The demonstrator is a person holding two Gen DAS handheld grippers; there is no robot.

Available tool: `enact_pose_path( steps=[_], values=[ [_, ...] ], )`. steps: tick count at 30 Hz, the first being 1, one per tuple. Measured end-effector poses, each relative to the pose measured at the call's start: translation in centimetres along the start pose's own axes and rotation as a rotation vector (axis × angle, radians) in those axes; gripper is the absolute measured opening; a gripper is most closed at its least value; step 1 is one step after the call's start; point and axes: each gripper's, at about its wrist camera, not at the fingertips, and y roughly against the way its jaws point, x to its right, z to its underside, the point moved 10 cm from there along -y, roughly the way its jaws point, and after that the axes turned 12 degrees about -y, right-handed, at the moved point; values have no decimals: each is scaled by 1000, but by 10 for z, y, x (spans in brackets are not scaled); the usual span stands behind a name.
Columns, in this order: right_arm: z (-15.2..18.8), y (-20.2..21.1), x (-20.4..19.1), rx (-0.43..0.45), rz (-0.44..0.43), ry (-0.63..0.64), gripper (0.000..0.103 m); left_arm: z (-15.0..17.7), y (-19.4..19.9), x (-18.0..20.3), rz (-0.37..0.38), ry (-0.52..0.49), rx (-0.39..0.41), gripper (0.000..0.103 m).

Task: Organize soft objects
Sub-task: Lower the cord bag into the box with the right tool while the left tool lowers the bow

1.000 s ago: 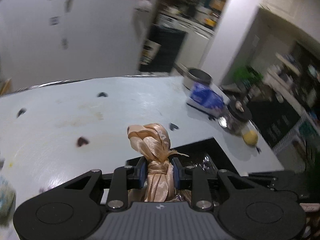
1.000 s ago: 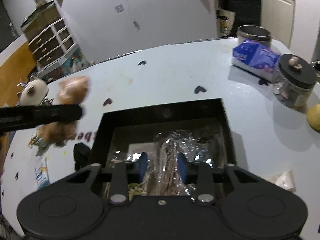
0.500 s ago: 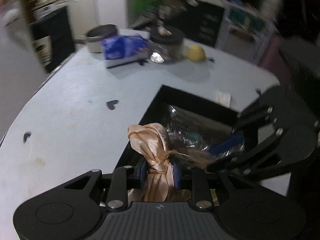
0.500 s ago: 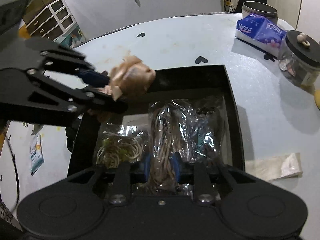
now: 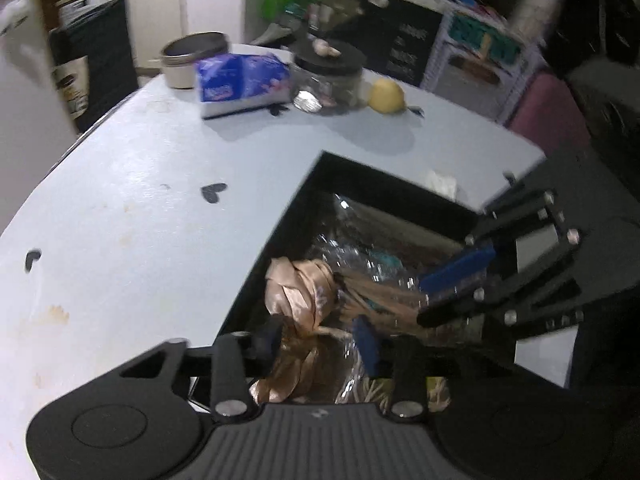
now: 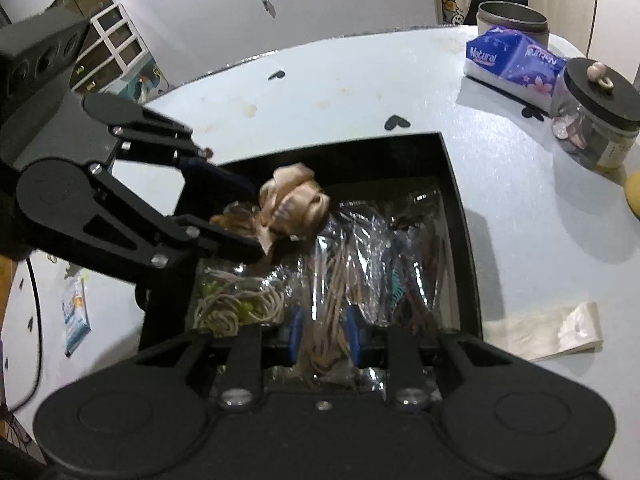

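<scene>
The left gripper [image 6: 248, 232] is clamped on a knotted bundle of peach satin ribbon [image 6: 294, 210], which juts out past its fingertips and hangs over the left rear part of the shallow black rectangular tray [image 6: 456, 184] on the pale blue table [image 6: 340, 92]; the bundle's long axis runs along the gripper's own line, slanting down into the tray, so the drop spot lies directly below and just ahead of that hand. The right gripper [image 6: 323, 334], at the tray's near edge, is pinched on a clear cellophane packet of tan cords [image 6: 332, 280], its jaws having just narrowed onto it. Inside the tray, a clear packet of cream and green cords [image 6: 236, 304] lies at the left, the tan one in the middle, and a clear packet of dark and teal cords [image 6: 408, 268] at the right. The left hand is the nearer to the open rear-left corner, which I judge the likeliest place for the ribbon.
</scene>
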Motion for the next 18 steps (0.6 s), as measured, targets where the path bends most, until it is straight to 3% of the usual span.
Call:
enact_pose_path(
  steps=[4, 9, 15, 18],
  values=[
    [-5, 6, -2, 19, -10, -8, 25, -6, -1, -9, -43, 103, 27, 10],
    [-8, 12, -1, 34, -10, -18, 24, 3, -23, -4, -67, 101, -58, 10],
    [-11, 21, 3, 56, -6, -30, 24, 0, -16, -4, -90, 136, -35, 11],
    [-12, 30, 1, 76, -7, -22, 24, -3, -1, 2, -103, 174, 12, 17]
  ],
)
